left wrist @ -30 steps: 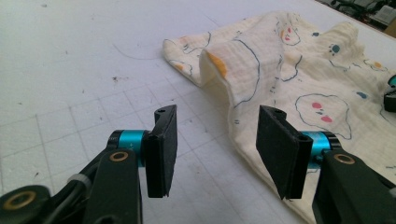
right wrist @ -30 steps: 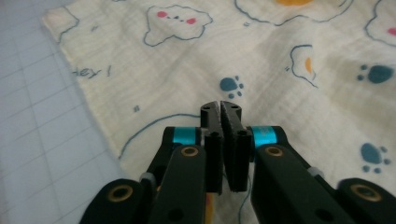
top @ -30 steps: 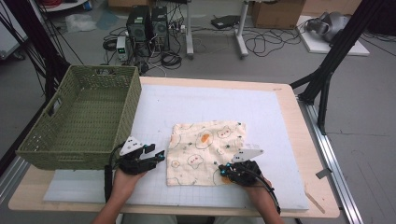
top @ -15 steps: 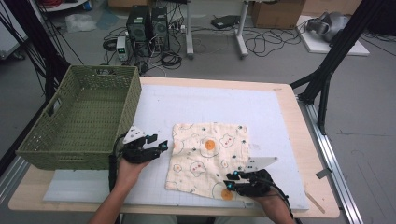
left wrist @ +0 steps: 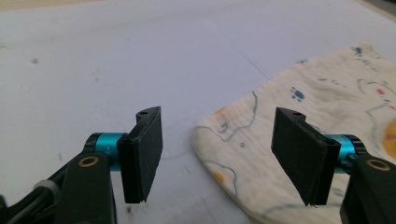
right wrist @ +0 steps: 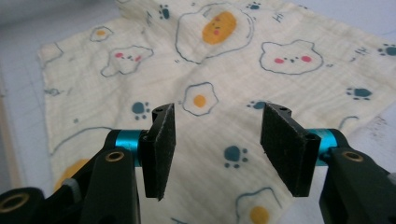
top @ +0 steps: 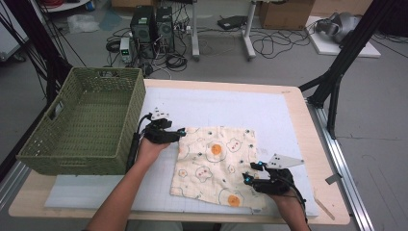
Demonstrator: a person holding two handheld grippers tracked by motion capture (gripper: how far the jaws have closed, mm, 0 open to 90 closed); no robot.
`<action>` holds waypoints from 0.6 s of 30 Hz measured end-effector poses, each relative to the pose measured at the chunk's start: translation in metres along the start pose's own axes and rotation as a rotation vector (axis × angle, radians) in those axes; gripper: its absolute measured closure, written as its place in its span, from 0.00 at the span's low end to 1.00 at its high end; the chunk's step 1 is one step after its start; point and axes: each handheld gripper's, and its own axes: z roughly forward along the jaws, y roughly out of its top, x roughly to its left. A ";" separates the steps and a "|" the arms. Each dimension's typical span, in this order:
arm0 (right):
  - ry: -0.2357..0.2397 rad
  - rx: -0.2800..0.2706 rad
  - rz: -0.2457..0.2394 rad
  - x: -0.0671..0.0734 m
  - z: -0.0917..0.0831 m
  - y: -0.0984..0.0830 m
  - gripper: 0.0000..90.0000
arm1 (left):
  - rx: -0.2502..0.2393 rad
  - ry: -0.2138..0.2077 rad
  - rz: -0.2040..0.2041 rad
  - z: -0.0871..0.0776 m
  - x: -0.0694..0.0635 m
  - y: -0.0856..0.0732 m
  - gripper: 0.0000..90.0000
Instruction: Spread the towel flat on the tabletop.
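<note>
A: Where does the cloth [top: 216,166] lie?

B: Spread flat on the white mat [top: 250,108] in the lower middle of the high view, right of the green basket [top: 82,127]. It sits skewed, and its near corner reaches toward the mat's front edge.

A: And the claws?

B: Both are released. The left claw [top: 179,134] sits at the cloth's upper left corner. In the left gripper view its jaws have just been opening and now stand wide, with the corner [left wrist: 210,128] lying between them on the mat, untouched. The right claw [top: 252,172] is at the lower right edge. Its jaws have also just been opening, and in the right gripper view the cloth [right wrist: 224,70] stretches out beyond and under them, with nothing pinched.

A: So what could go wrong from here?

B: I judge the grip to be the main risk. The cloth is thin and lies flush on the mat, so a claw closing too high would catch nothing, and one pressed too low could drag the mat or bunch the fabric.

A: Anything else?

B: If one claw takes its corner and the other misses, a pull would slew the cloth and wrinkle it. The near corner is close to the front of the surface, so a careless tug toward the person could slide it over the edge.
</note>
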 end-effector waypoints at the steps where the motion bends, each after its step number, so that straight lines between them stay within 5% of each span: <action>1: -0.014 0.007 -0.014 -0.001 0.000 -0.001 0.50 | 0.012 0.003 0.001 0.004 0.001 0.002 0.38; 13: -0.056 -0.018 -0.006 -0.004 -0.005 -0.002 0.49 | 0.091 0.036 0.063 0.031 -0.007 0.001 0.44; 18: -0.056 -0.016 -0.002 -0.004 -0.005 -0.002 0.47 | 0.135 0.043 0.131 0.036 -0.015 -0.003 0.49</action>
